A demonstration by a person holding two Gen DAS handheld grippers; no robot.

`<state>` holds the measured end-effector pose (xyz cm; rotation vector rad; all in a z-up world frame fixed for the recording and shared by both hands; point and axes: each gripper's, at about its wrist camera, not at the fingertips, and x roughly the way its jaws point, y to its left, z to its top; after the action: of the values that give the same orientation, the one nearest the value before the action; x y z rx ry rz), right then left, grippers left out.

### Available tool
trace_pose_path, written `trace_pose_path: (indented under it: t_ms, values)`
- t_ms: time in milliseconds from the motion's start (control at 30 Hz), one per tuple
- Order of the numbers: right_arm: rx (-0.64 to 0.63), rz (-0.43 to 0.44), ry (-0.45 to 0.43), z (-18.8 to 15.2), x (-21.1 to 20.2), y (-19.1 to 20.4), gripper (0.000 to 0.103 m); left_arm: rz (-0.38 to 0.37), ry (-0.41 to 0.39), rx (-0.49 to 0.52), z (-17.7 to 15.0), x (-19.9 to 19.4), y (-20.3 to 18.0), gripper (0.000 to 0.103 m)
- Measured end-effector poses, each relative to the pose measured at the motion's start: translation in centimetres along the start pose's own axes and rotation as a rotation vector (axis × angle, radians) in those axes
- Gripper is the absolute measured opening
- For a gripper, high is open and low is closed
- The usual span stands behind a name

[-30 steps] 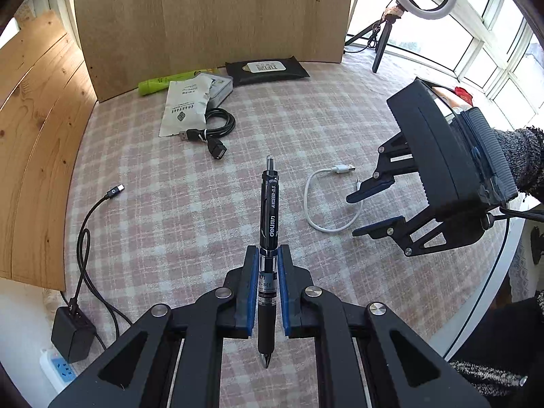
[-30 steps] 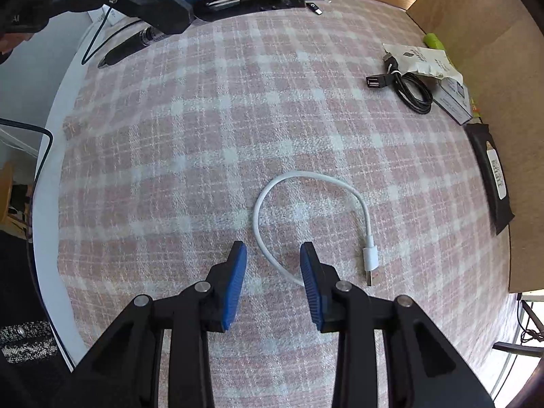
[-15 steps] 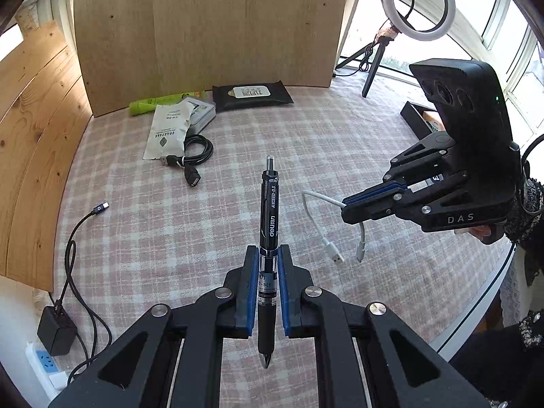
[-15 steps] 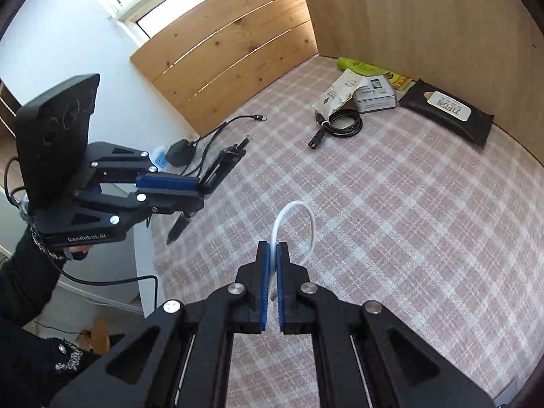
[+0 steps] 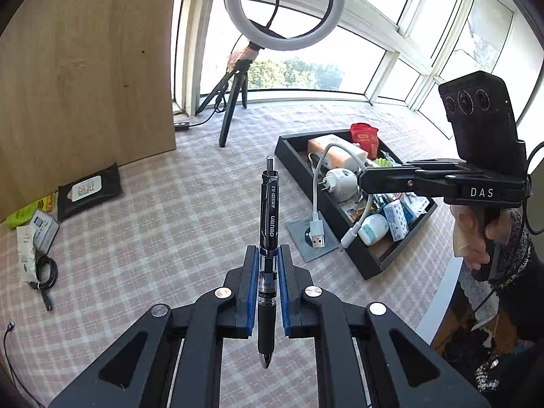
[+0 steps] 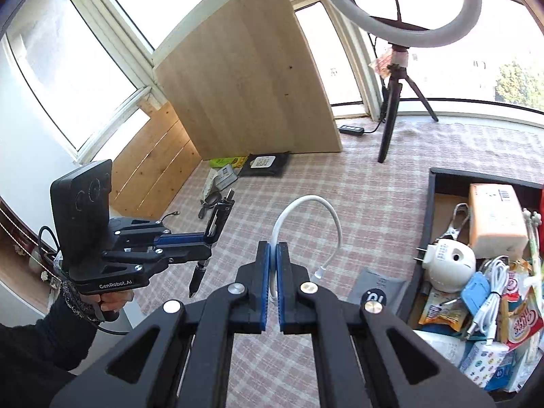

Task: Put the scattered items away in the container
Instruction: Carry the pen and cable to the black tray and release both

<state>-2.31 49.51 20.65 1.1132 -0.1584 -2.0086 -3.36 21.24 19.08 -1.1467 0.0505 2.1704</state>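
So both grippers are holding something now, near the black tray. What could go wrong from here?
The white cable hangs in a loose loop from the right gripper, so its ends could catch on the tray wall or land outside. The tray is already crowded, so the pen held by the left gripper might roll off the pile.

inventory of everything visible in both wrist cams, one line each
pen: 1, black, clamped in left gripper
cable: 1, white, pinched in right gripper, ends hanging
tray: 1, black, right side of table, full of mixed items
grey packet: 1, flat beside tray
wipes pack: 1, black, at foot of wood panel
green tube: 1, far left by panel
white sachet: 1, left, beside coiled black cable
ring light: 1, white, on black tripod at table's back
tablecloth: 1, pink check
left gripper: shut on pen
right gripper: shut on cable
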Motion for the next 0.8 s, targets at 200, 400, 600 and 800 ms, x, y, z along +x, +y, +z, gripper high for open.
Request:
trace_pose_path:
  t_ms: [200, 400, 600, 800]
  values:
    - [0.144, -0.221, -0.098, -1.8, -9.8, -8.8, 0.004, -0.123, 0.004, 0.095, 5.0, 6.0, -9.8, 0.010]
    - [0.219, -0.353, -0.111, -3.0, -14.4, -14.5, 0.005, -0.128, 0.016, 0.142, 8.2, 11.4, -17.5, 0.015]
    - [0.217, -0.419, -0.174, -3.3, -16.1, -16.1, 0.042, -0.048, 0.014, 0.134, 8.7, 13.1, -18.7, 0.032]
    - [0.201, -0.365, -0.187, -3.1, -14.6, -15.3, 0.045, 0.000, 0.033, 0.078, 6.7, 12.0, -15.6, 0.032]
